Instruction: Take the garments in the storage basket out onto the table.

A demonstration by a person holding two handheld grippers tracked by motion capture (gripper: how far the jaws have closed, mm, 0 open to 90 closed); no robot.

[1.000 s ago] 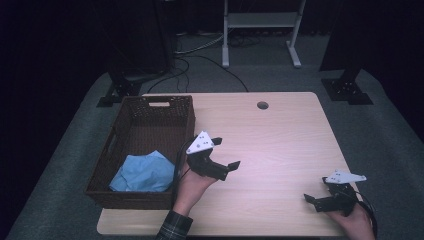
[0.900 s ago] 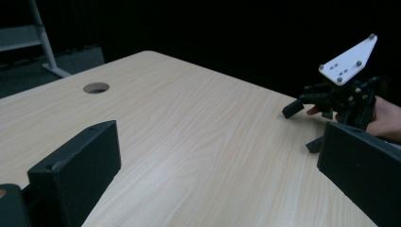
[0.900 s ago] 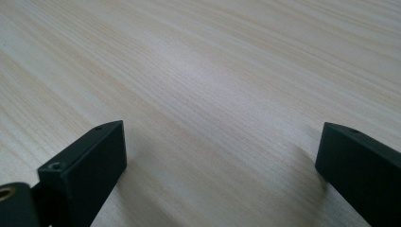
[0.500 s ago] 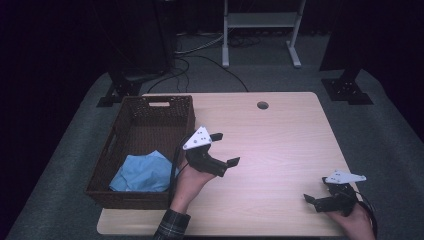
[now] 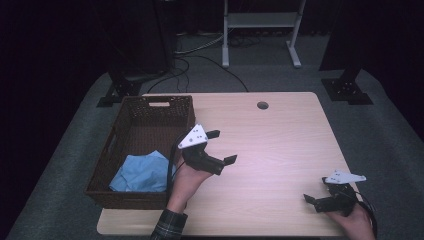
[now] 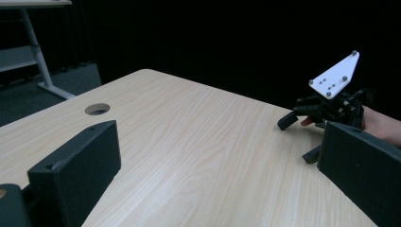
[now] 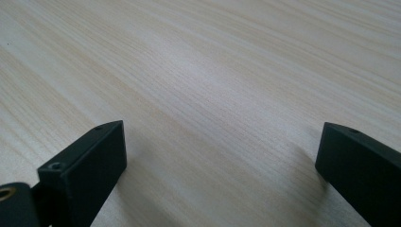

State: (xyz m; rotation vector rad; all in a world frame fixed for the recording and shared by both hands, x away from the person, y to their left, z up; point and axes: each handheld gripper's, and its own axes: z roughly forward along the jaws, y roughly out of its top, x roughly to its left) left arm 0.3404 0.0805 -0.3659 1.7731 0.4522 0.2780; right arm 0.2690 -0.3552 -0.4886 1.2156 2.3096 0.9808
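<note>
My left gripper (image 5: 222, 146) hangs open over the wooden table (image 5: 285, 135), just right of a brown wicker basket (image 5: 186, 107), with nothing between its jaws. A crumpled blue cloth (image 5: 142, 172) lies in the basket's near end. My right gripper (image 5: 316, 189) rests open near the table's front right corner, also holding nothing. In the left gripper view my own jaws stand wide apart around my left gripper (image 6: 217, 142), and the right gripper (image 6: 326, 106) shows farther off with a hand behind it. In the right gripper view my right gripper (image 7: 222, 146) has bare wood between its jaws.
A round cable hole (image 5: 262, 105) sits near the table's far edge. Beyond the table are grey carpet, cables (image 5: 200, 60), black stand feet (image 5: 350, 87) and a white desk frame (image 5: 260, 30).
My left gripper has drifted slightly toward the far side and the basket, still open. The right gripper has stayed put.
</note>
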